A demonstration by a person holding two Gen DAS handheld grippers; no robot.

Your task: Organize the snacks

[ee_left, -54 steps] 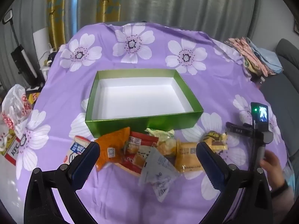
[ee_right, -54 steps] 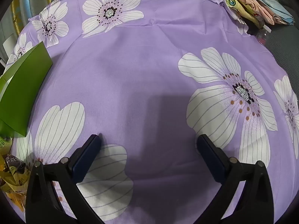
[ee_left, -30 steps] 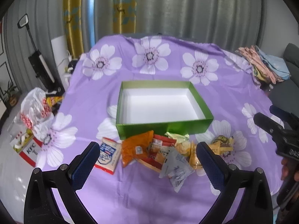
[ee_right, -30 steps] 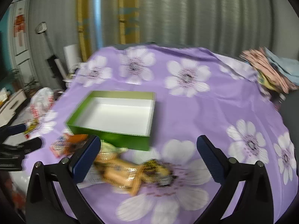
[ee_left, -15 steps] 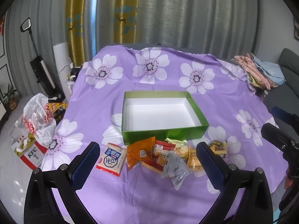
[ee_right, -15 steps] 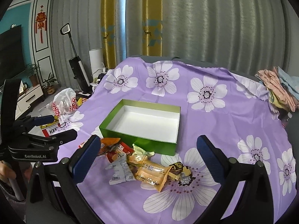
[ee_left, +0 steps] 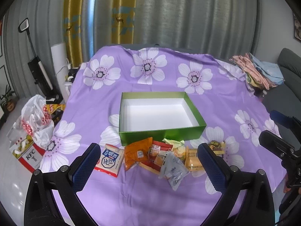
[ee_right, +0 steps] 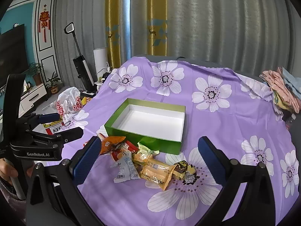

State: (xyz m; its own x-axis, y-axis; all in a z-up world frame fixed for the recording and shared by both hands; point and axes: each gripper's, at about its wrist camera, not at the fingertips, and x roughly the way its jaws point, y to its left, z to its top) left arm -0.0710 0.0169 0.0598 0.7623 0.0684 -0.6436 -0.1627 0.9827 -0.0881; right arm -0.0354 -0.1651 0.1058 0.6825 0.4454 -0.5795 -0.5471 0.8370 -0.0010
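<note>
While we held both claws up over the near edge of the counter [ee_left: 97,98], nothing was gripped: our left claw [ee_left: 146,165] stood spread wide, and our right claw [ee_right: 148,160] was spread just as wide. Dead ahead at twelve o'clock of the left view sat the green box [ee_left: 161,133], white inside. The snack pile [ee_left: 160,156] lay just in front of its near wall, on the purple flowered cloth [ee_left: 131,197]. A white-and-blue packet [ee_left: 110,160] lay at the pile's nine o'clock end, an orange packet [ee_left: 136,152] beside it, and a clear grey pouch [ee_left: 174,169] nearest us. At three o'clock was a dark-wrapped candy [ee_right: 185,167], touching the yellow cake packet [ee_right: 156,171].
</note>
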